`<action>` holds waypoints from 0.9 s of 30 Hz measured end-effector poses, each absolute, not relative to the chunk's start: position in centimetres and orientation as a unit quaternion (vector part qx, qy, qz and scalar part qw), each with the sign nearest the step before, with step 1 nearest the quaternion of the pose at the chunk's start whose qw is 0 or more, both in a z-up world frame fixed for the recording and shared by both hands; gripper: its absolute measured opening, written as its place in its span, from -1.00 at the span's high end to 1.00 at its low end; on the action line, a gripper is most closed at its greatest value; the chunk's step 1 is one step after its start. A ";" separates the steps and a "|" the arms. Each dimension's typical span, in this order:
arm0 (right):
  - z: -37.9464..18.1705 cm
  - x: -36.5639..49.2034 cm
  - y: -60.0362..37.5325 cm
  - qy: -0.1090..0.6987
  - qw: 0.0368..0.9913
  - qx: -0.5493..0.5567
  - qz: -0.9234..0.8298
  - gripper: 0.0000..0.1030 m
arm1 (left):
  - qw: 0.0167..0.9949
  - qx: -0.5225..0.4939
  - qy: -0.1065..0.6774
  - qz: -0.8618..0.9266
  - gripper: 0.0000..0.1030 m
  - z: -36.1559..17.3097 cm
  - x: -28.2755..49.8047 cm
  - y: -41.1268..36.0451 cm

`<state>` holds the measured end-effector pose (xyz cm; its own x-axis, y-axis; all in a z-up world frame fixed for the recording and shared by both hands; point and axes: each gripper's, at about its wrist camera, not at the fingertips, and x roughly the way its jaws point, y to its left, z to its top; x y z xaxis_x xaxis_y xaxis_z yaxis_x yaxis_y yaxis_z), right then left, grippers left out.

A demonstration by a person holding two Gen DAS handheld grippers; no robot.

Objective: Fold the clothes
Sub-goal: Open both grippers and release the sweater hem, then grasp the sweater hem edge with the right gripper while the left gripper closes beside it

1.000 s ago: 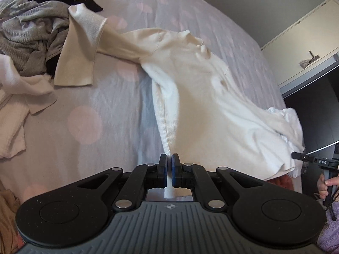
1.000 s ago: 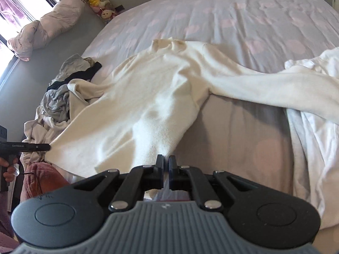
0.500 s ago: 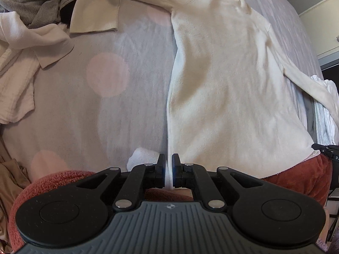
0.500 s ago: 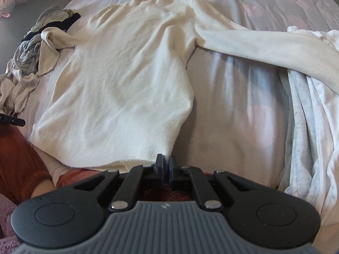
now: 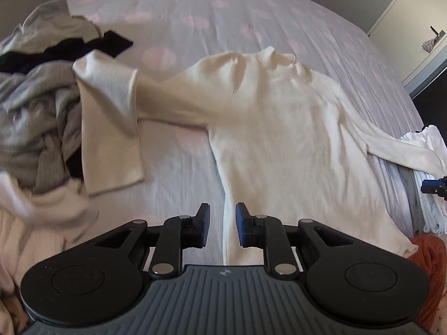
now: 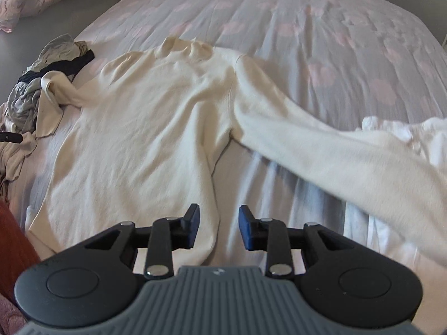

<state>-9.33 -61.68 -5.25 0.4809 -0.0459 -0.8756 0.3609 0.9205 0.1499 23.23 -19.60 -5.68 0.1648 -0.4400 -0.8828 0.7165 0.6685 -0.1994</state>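
A cream long-sleeved sweater (image 5: 279,139) lies spread flat on the bed, collar toward the far side. Its left sleeve (image 5: 111,128) bends down over a clothes pile; its right sleeve (image 6: 321,150) stretches out over white garments. My left gripper (image 5: 222,212) hovers over the sweater's left side edge near the hem. Its jaws are opening, and the pads press on nothing. My right gripper (image 6: 219,217) hovers over the sweater's (image 6: 145,139) right side edge. Its jaws are opening too, the cloth edge lying below the gap, not pinched.
A pile of grey, black and white clothes (image 5: 33,106) sits at the left. White garments (image 6: 405,128) lie at the right. The grey sheet with pink spots (image 5: 195,14) stretches beyond. A person's red trouser leg (image 5: 427,254) is at the bed's near edge. A cupboard door (image 5: 419,14) stands at far right.
Both grippers were shut on the sweater's hem and held it up; the sweater was laid flat. Now both jaws have parted, let go of the hem, and moved over the body.
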 end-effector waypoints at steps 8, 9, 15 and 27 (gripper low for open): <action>-7.6 -1.1 -67.4 0.443 0.877 0.125 -0.140 0.25 | 0.789 0.162 0.444 -0.393 0.21 -7.7 30.4 -27.4; -8.0 0.1 -68.2 0.438 0.878 0.125 -0.143 0.25 | 0.791 0.159 0.440 -0.393 0.21 -8.2 31.4 -28.2; -10.5 6.4 -73.1 0.407 0.888 0.151 -0.152 0.24 | 0.794 0.137 0.433 -0.405 0.20 -12.0 35.9 -33.6; -17.0 13.1 -74.2 0.399 0.892 0.179 -0.113 0.23 | 0.791 0.141 0.416 -0.426 0.18 -17.9 37.3 -37.7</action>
